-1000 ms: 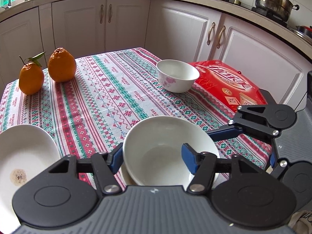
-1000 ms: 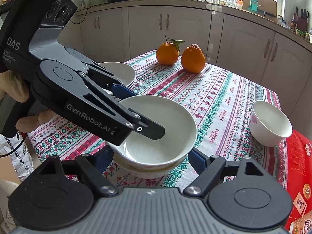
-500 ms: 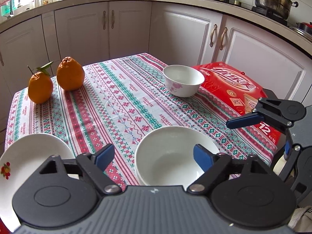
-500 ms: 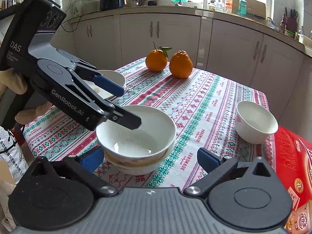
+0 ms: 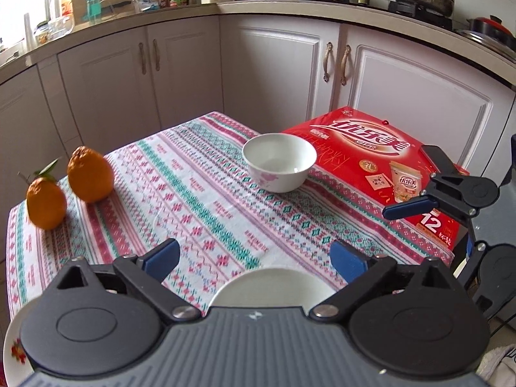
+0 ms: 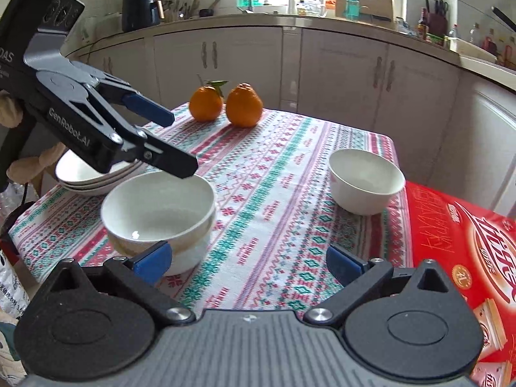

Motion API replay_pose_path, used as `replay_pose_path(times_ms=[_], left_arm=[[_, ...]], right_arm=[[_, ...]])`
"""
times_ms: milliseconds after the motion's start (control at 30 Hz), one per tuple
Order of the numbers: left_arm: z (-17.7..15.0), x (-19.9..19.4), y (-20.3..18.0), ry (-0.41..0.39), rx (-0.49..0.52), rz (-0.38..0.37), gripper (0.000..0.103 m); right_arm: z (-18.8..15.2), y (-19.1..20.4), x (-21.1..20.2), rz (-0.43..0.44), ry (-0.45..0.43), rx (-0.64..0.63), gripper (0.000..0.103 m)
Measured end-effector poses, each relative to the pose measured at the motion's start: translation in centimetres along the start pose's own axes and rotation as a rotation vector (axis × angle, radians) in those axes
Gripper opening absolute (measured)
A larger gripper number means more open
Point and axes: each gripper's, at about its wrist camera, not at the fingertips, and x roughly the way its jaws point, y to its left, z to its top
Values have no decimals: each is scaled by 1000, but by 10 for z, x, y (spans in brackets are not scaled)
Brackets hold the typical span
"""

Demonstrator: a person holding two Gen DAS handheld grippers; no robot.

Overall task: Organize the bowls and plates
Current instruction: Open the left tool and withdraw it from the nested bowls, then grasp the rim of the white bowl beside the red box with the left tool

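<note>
The lone small bowl is what I want next. It sits upright at right of centre in the right wrist view, near the table's far right edge, just beside the red box. From my right gripper it lies ahead and to the right, well apart; round, so no long axis to line up. The stacked bowls sit at lower left, nested, and the plate stack behind them. My left gripper hangs above those bowls, so I judge the right hand nearer. Both grippers have just been opening, nothing between the pads; both are released and angled down toward the tablecloth.
</note>
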Motion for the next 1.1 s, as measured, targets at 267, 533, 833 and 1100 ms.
replay_pose_path(times_ms=[267,533,833,1100], left_arm=[[28,31,-5,3,50,-52,99],[54,74,3,16,66,-91,99],[80,129,11,44,75,-130,98],[94,171,15,72,54,-147,96]], right_arm=[[-4,-25,14,-79,25,23,103],[2,-55,35,-129,45,67,103],[17,-84,61,-168,18,44,103],[33,-103,93,-174,12,17,103]])
